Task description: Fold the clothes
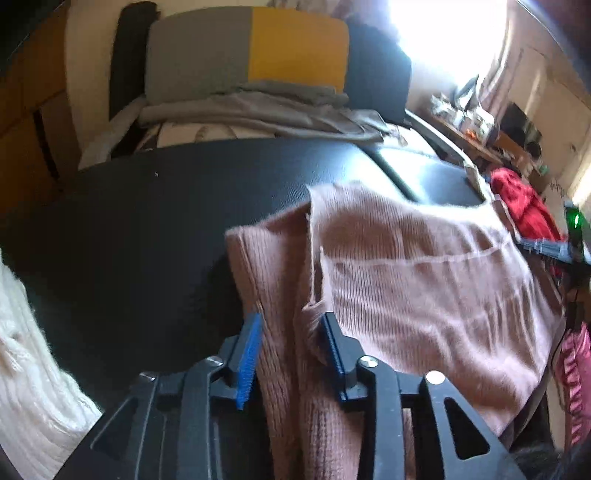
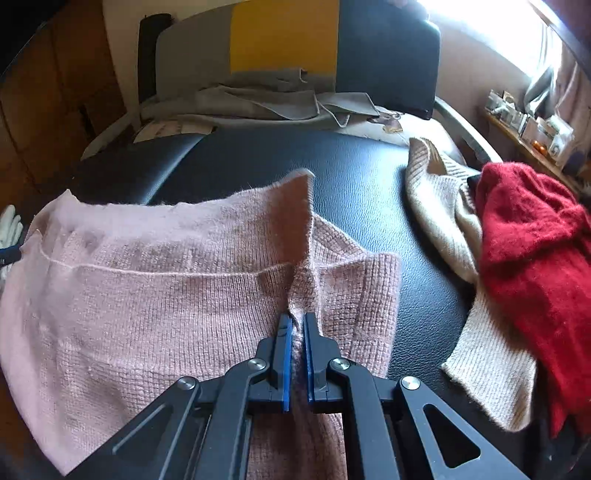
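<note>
A pink knit sweater [image 2: 155,302] is seen spread across a black padded surface [image 2: 362,177], gripped at one side and released at the other. Nearest the right wrist camera, the right gripper [image 2: 296,325] is clamped on a raised ridge of the pink knit, its blue pads pressed together with the fabric pinched between them. In the left wrist view, the left gripper [image 1: 291,325] is held with its jaws apart; a fold of the sweater [image 1: 406,295] is draped between them, though neither blue pad is seen pressing on it. A white cable-knit garment [image 1: 29,350] is visible at the left edge of that view. Further to the right on the black surface, a beige ribbed sweater [image 2: 450,236] is lying partly covered by a red fuzzy garment [image 2: 532,258]. Beyond the padded surface, grey cloth [image 1: 266,110] is heaped loosely in front of a cushion [image 1: 247,51] in grey, yellow and black panels. A cluttered shelf [image 2: 535,129] is seen at far right beneath a brightly lit window [image 2: 491,33].
</note>
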A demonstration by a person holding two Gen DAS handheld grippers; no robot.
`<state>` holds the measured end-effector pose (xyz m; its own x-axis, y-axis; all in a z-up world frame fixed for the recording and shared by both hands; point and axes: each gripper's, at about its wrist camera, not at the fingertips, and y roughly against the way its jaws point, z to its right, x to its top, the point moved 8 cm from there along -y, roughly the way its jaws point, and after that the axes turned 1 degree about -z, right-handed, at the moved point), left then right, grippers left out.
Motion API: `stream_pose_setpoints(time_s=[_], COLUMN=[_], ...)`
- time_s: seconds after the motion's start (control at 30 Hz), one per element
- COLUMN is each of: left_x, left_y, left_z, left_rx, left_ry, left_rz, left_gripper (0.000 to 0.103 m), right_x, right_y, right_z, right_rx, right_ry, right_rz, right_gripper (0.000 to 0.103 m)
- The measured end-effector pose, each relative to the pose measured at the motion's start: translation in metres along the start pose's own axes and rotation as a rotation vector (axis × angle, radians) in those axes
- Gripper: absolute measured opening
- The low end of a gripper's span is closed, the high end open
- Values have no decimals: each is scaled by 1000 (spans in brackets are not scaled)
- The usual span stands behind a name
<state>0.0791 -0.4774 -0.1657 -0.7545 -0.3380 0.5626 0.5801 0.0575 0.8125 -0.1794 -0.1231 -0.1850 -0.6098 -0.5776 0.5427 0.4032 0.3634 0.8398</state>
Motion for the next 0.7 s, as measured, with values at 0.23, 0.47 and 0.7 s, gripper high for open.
stream_pose_setpoints(time_s=[0.23, 0.47, 0.7], left_x=[3, 13, -7], left_y=[-12, 11, -16], left_z=[18, 21, -12], left_rx=[-64, -128, -117], left_ry=[-85, -30, 157], left_rz=[-31, 16, -57], left_gripper=[35, 9, 17], right_x=[-1, 9, 0], right_y=[6, 15, -6], right_z=[3, 9, 32], right_rx=[-40, -121, -210], right_ry=[2, 43, 20], right_rz=[5, 27, -22], right_gripper=[6, 6, 5])
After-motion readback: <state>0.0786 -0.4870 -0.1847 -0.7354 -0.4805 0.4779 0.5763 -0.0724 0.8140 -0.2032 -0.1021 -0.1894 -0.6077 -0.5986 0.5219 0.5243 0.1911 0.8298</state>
